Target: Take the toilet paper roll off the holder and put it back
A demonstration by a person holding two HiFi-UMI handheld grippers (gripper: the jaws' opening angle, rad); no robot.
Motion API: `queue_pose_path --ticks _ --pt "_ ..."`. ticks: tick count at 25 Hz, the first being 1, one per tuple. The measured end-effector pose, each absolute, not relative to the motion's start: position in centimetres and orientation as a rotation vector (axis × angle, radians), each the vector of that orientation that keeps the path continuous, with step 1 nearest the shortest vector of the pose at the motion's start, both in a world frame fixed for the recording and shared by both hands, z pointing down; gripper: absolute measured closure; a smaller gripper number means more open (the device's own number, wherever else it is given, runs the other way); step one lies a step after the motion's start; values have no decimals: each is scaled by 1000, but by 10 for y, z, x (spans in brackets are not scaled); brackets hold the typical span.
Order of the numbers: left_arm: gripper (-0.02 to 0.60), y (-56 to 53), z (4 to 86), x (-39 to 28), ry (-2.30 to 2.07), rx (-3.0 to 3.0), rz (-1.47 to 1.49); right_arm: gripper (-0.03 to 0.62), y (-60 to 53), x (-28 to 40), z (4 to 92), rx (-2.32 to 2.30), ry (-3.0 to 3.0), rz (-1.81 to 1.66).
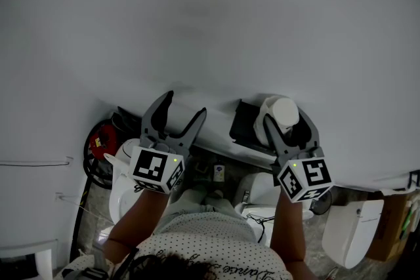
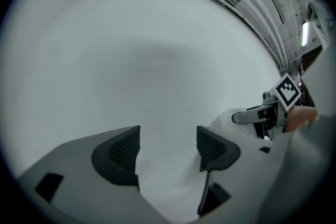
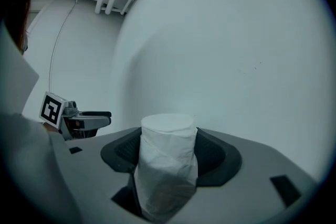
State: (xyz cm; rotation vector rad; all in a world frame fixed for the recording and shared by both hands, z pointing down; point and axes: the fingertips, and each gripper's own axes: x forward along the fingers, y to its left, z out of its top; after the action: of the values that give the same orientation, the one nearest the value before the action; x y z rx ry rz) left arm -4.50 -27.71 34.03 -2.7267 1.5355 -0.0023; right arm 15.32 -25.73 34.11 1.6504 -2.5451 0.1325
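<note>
- The right gripper (image 3: 169, 150) pinches the roll (image 3: 167, 176), a soft white cylinder of crinkled paper, between its dark ribbed pads, just beside the black boxy holder (image 1: 244, 120).
- The left gripper (image 2: 168, 148), left of the holder, stands spread and empty before the smooth wall (image 2: 157, 60).

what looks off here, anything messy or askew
The toilet paper roll, clamped in the right tongs, has its outer sheet loose and wrinkled, sagging down its front instead of wound tight. Nothing else stands out.
</note>
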Motion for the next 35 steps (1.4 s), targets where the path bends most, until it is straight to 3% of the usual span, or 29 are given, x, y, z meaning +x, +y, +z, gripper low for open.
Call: queue_pose_path --ticks 25,35 --pt "261 -268 328 -31 1451 -2730 25 299 -208 174 247 1768 -2595 -143" --pt "261 -264 325 -26 1427 -2748 50 299 -190 208 263 1885 -2500 -81"
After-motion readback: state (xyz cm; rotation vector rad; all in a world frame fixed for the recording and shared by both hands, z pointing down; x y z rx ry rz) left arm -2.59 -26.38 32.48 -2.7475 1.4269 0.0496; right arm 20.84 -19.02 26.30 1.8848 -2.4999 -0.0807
